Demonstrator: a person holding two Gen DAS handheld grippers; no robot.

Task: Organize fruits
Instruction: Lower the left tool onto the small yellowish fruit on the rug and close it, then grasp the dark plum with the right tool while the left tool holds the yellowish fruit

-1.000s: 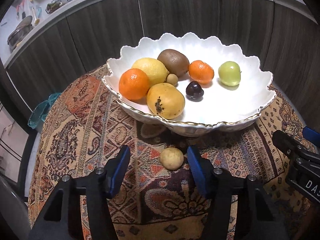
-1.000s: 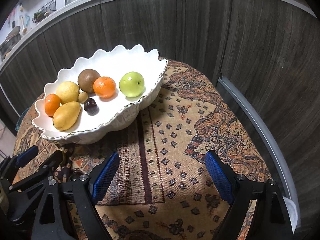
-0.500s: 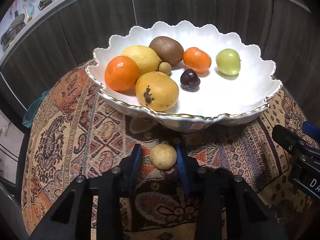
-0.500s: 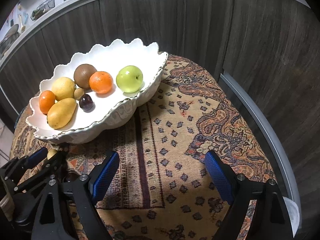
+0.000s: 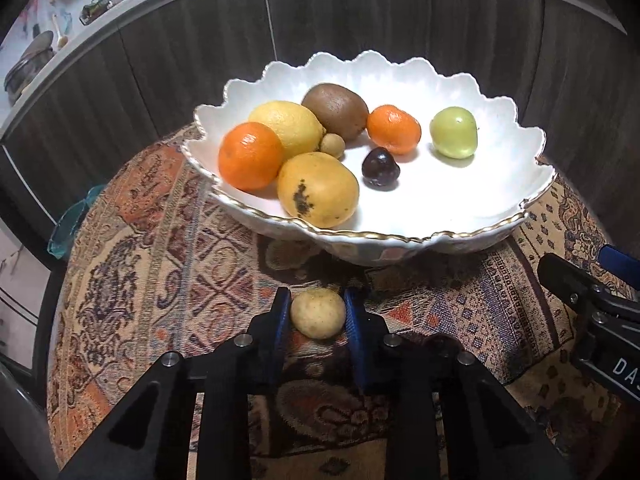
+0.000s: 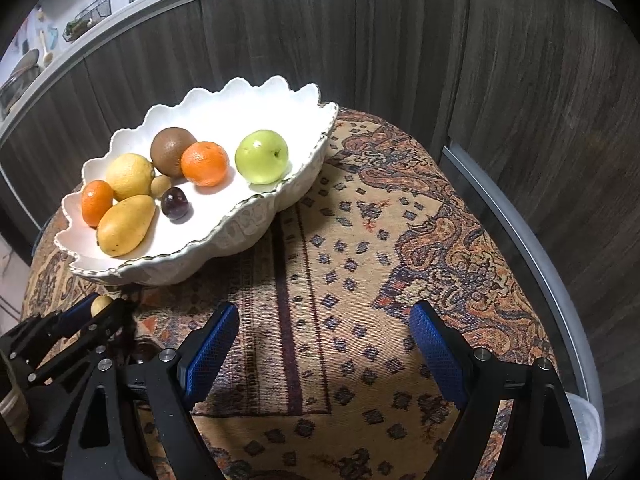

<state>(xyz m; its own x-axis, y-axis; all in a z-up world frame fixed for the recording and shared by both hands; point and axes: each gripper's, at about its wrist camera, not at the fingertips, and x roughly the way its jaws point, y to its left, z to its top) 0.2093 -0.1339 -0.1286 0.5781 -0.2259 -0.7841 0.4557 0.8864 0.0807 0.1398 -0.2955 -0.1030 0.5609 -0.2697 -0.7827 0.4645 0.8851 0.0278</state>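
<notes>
Surface: round table (image 6: pixel 500 216), covered by a patterned woven cloth (image 6: pixel 360 280).
On cloth, far side: white scalloped bowl (image 5: pixel 460 236), gold-edged rim.
On cloth, near side: small tan fruit (image 5: pixel 318 313), just before the bowl; contact with cloth not resolved.

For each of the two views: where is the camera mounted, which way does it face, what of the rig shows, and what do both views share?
Left wrist: sits on the left gripper, looking down along its fingers, shut on a small tan fruit before the white bowl; right gripper at right edge.
Right wrist: sits on the right gripper, open over bare patterned cloth; left gripper at lower left.
Shared: bowl, its fruit, the cloth, dark cabinets.
</notes>
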